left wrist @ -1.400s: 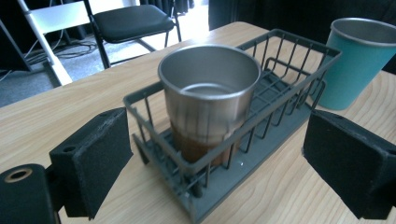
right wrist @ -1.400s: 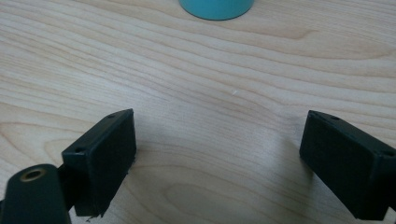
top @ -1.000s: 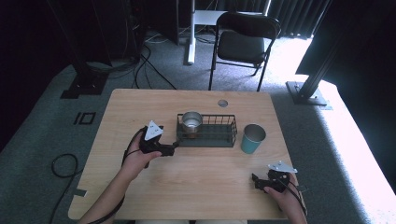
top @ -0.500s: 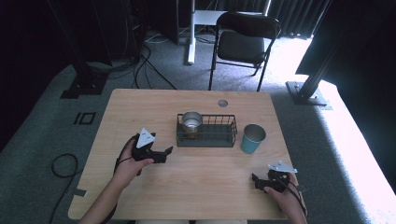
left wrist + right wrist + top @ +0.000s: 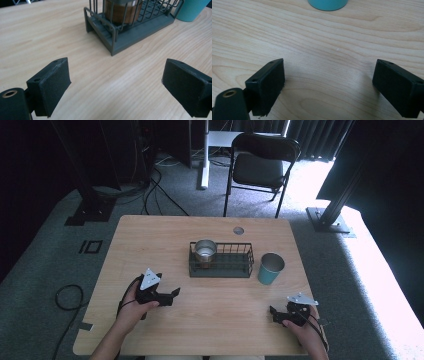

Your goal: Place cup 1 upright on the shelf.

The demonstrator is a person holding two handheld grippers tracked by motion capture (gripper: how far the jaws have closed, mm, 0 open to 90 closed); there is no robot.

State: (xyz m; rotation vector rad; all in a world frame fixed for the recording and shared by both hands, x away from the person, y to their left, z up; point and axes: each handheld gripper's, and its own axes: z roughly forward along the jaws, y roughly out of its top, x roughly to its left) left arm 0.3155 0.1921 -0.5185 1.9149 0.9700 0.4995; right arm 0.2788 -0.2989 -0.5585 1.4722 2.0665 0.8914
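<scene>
Grippers: two, one per hand.
Left gripper (image 5: 174,294): near left of table (image 5: 150,235), jaws spread wide, nothing held, short of rack.
Right gripper (image 5: 273,312): near right edge, jaws wide apart, empty, below teal cup.
Rack (image 5: 221,267): one, dark wire, table centre.
Metal cup (image 5: 205,249): one, upright in rack's left end.
Teal cup (image 5: 270,268): one, upright, just right of rack, apart from it.
Chair (image 5: 260,162): one, beyond far edge.
Change vs 1.0 s ago: left gripper pulled back from rack toward near-left; right gripper, both cups, rack unchanged.
</scene>
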